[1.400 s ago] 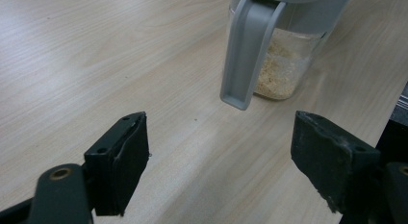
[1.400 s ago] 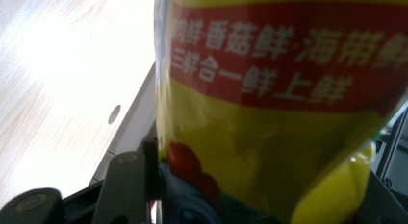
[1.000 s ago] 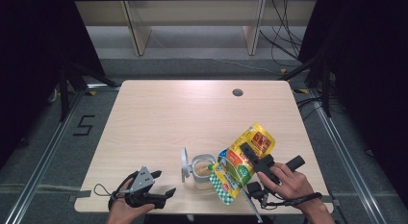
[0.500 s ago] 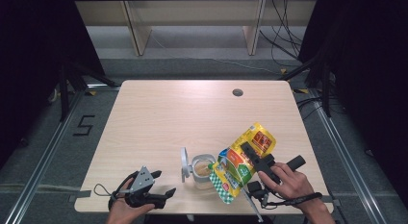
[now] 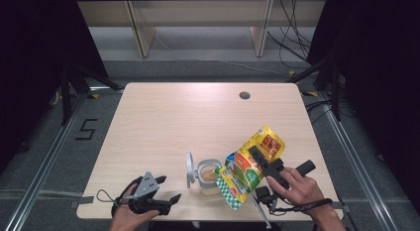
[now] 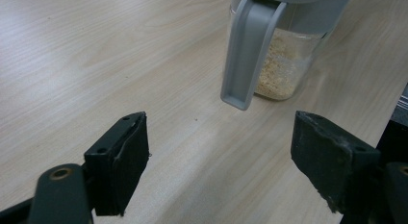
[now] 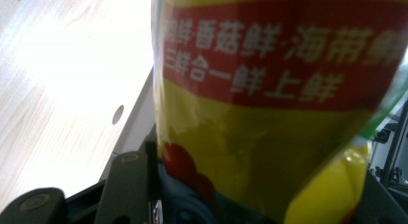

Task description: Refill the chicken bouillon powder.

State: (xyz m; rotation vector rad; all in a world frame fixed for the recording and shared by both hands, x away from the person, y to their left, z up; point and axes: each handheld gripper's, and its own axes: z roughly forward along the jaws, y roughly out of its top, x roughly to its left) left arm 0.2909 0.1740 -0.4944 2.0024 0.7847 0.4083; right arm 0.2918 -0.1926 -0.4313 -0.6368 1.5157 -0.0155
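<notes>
The counter [image 5: 163, 122] is pale wood with a light grain, and a small round grommet hole [image 5: 244, 95] sits near its far edge, toward the right. On the grey carpet floor [image 5: 44, 156] to the left, a "5" [image 5: 86, 129] is marked out in dark tape. Metal rails [image 5: 49, 156] run along the floor on both sides of the counter. Behind it stands a light wooden shelf unit [image 5: 198, 18] with two upright panels. A tangle of black cables [image 5: 292, 37] hangs and trails at the back right.
</notes>
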